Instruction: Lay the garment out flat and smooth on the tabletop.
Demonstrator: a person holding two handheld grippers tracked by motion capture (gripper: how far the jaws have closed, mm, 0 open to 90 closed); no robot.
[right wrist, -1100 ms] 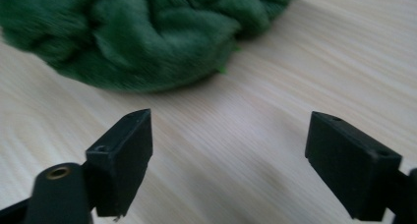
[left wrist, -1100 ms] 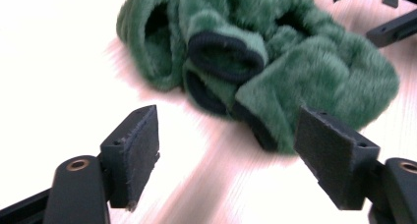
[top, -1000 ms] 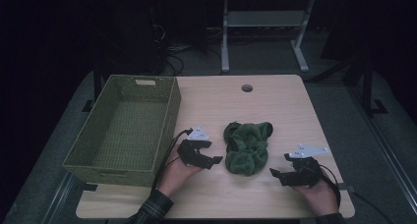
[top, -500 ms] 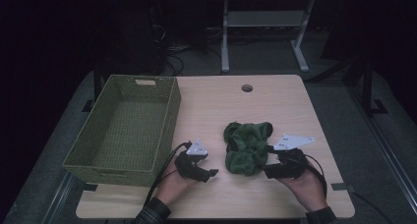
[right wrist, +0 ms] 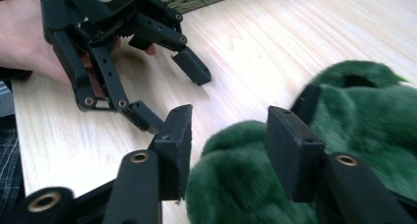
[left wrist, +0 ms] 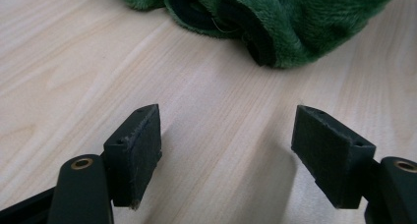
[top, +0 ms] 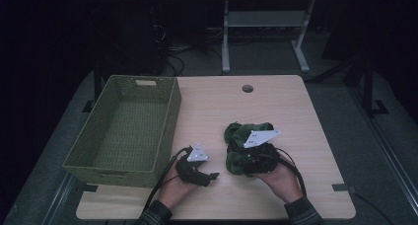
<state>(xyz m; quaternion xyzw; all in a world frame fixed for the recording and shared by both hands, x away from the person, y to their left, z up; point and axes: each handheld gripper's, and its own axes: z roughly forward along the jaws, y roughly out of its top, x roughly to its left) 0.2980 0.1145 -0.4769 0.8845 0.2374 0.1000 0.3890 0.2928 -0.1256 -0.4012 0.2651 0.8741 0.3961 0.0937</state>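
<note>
Green plush fabric (top: 245, 147), a crumpled fleecy garment or cloth, is lying bunched on the tabletop (top: 276, 101) toward its near edge, to the right of the woven basket (top: 123, 129), which is standing empty and seems the likely place for it to go. The right tool (right wrist: 228, 135) is pushing into the near side of the heap; its jaws have just been closing and a fold of the pile is sitting between them, though the pads (right wrist: 290, 150) are not yet visibly pressing on it, so the grip looks to be forming rather than made. The left tool (left wrist: 226, 145) is resting low over bare wood, jaws standing well apart with nothing between them, pointed at the edge of the fabric just ahead, probably waiting to take a second corner so the cloth can be lifted or spread. What kind of garment it is remains hard to tell: dark lining and an opening are showing in the folds, but the shape is buried. In the high view the right tool (top: 256, 158) is merging with the dark cloth, and the room beyond is falling into shadow.
</note>
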